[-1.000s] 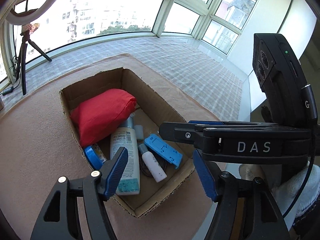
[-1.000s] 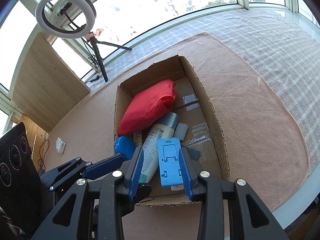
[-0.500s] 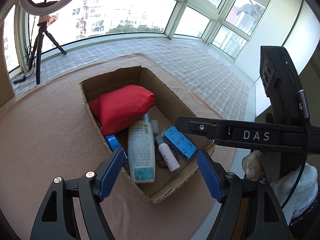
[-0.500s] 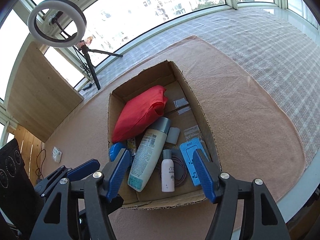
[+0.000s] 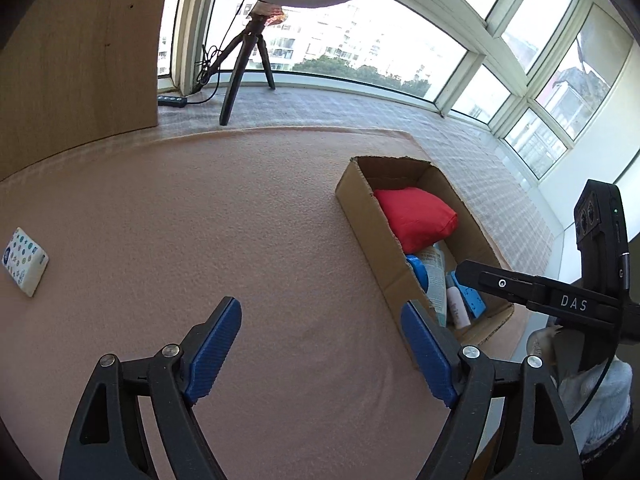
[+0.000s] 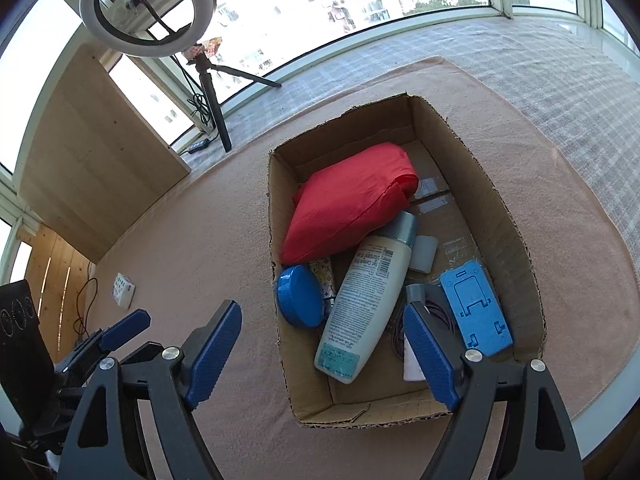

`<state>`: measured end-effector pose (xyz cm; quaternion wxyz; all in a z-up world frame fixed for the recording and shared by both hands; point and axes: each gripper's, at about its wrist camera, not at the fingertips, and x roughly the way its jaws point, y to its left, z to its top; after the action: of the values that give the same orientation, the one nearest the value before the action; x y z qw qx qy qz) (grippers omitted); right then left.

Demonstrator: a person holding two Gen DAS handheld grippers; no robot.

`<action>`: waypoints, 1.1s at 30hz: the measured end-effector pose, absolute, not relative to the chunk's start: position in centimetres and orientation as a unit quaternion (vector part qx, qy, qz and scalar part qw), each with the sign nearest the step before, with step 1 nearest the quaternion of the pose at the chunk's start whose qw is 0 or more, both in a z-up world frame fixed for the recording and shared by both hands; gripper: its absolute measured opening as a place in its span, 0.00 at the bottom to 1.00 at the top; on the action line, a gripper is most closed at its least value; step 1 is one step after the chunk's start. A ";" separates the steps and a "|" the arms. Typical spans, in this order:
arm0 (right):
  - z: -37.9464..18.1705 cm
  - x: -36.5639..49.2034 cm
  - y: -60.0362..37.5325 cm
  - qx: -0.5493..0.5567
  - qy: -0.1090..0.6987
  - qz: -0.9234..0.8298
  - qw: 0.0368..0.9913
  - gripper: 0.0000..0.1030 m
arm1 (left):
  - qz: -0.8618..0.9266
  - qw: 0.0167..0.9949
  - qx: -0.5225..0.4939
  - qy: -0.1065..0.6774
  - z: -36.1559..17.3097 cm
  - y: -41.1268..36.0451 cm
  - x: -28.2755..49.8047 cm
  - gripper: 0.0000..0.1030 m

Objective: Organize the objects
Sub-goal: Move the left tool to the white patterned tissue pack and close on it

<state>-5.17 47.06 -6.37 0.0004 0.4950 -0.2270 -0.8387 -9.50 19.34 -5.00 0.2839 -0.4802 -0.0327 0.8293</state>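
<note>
Cardboard box point(image 6: 516, 240) beside ring-light tripod point(image 6: 212, 92)

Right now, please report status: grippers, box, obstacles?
Left gripper and right gripper open, just widened, empty. Blue stand lies in box. Tissue pack left on mat, path clear.

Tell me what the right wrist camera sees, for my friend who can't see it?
An open cardboard box on a pink mat holds a red pouch, a lotion bottle, a round blue tin and a blue plastic stand. The right hand-held gripper hovers open and empty above it.
</note>
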 end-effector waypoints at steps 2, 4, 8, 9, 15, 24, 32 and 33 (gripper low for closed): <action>-6.3 -5.5 45.6 0.495 -0.220 -0.840 0.011 0.78 | 0.836 0.257 -0.483 -0.040 -5.1 16.6 -10.3 0.82; -6.2 -5.9 44.2 0.495 -0.215 -0.842 0.023 0.77 | 0.841 0.233 -0.486 -0.049 -5.3 13.8 -11.3 0.82; -5.6 -6.4 41.6 0.481 -0.199 -0.853 0.037 0.77 | 0.848 0.186 -0.491 -0.070 -5.7 8.4 -13.5 0.82; -5.5 -6.5 41.0 0.478 -0.194 -0.856 0.039 0.77 | 0.850 0.175 -0.492 -0.076 -5.8 7.0 -14.0 0.82; -5.5 -6.9 37.8 0.478 -0.184 -0.857 0.055 0.77 | 0.855 0.118 -0.496 -0.093 -6.5 0.2 -17.7 0.82; -6.4 -7.2 34.4 0.508 -0.155 -0.845 0.059 0.77 | 0.847 0.073 -0.513 -0.121 -9.0 -5.5 -24.2 0.82; -7.4 -6.7 33.6 0.520 -0.156 -0.838 0.054 0.77 | 0.845 0.039 -0.517 -0.127 -11.1 -7.2 -27.9 0.81; -7.5 -6.6 33.8 0.523 -0.158 -0.836 0.052 0.77 | 0.844 0.036 -0.519 -0.129 -11.2 -7.2 -28.2 0.80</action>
<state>-6.59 33.78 -7.52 0.0520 0.5227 -0.1583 -0.8361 -28.19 -7.25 -11.25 0.0364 -0.5187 -0.1288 0.8444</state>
